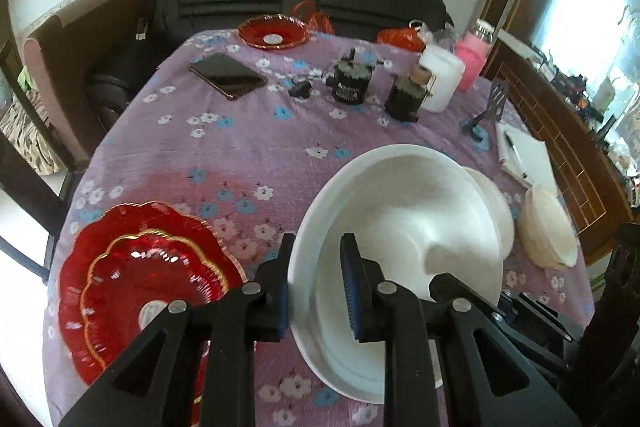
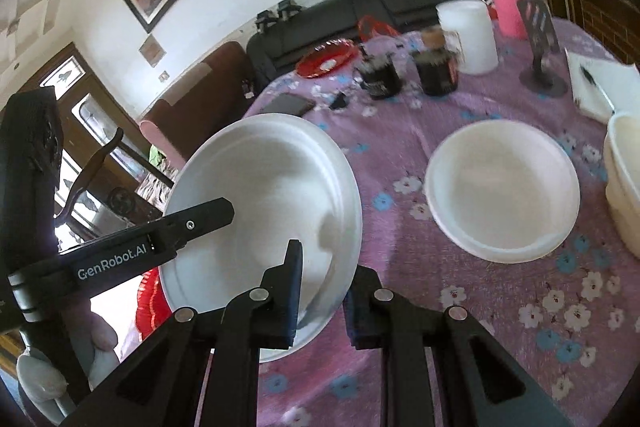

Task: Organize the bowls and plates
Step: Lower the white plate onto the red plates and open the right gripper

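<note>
A large white plate (image 1: pixel 404 227) is held tilted above the purple flowered tablecloth (image 1: pixel 248 147), gripped at opposite sides by both tools. The left gripper (image 1: pixel 316 279) has its jaws drawn in on the plate's near rim, one blue-padded finger outside the edge and the other inside the dish. From the right wrist view, the right gripper (image 2: pixel 320 291) straddles the plate's lower rim in the same way, its fingers close on the edge, and the left tool's arm reaches in across the plate from the left. The plate itself is empty. Just beyond it, a second white plate (image 2: pixel 502 191) lies flat on the cloth, also empty, and a cream bowl (image 2: pixel 624 179) sits at the right edge of the table, its inside not clearly visible. To the left, two red scalloped plates (image 1: pixel 148 279) with gold trim are stacked, the smaller on the larger. A third red dish (image 1: pixel 274 31) rests at the far edge. Further back stand two dark jars (image 1: pixel 352 79), a white cylindrical container (image 1: pixel 442 79), a pink bottle (image 1: pixel 474 59), a phone (image 1: pixel 228 75) and a notepad (image 1: pixel 524 151) with a pen.
</note>
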`<act>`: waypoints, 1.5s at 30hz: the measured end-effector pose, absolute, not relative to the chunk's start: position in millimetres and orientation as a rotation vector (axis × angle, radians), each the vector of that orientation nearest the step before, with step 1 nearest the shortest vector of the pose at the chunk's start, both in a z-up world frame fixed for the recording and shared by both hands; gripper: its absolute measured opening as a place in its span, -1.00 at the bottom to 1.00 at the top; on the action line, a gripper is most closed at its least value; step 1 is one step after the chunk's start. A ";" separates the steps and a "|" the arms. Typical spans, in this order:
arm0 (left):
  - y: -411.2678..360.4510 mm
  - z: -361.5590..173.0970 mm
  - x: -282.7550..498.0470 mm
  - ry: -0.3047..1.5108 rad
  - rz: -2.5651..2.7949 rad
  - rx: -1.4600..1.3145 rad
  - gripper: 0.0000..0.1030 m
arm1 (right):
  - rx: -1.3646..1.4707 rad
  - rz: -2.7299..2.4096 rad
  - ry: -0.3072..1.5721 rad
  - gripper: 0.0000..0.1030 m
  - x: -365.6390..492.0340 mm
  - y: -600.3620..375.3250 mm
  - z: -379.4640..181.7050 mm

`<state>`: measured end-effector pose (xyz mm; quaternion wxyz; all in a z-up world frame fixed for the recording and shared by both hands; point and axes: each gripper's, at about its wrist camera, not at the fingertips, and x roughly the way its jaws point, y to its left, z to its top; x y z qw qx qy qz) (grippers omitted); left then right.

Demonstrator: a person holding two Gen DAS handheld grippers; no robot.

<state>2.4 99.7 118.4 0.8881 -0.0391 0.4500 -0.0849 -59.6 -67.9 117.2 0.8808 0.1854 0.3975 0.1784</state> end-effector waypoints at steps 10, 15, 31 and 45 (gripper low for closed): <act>173.7 142.1 -49.2 0.881 -0.119 -0.127 -0.59 | 0.266 0.458 0.821 -0.60 -88.9 0.6 147.2; 219.8 135.8 -60.5 0.882 -0.060 -0.180 -0.59 | 0.203 0.511 0.857 -0.60 -89.5 50.6 145.4; 282.8 43.2 -21.4 1.048 0.030 -0.289 -0.59 | 0.080 0.476 1.040 -0.60 -51.2 121.1 70.4; 297.9 34.6 -9.9 1.066 0.043 -0.381 -0.30 | 0.007 0.471 1.066 -0.60 -35.0 140.6 56.3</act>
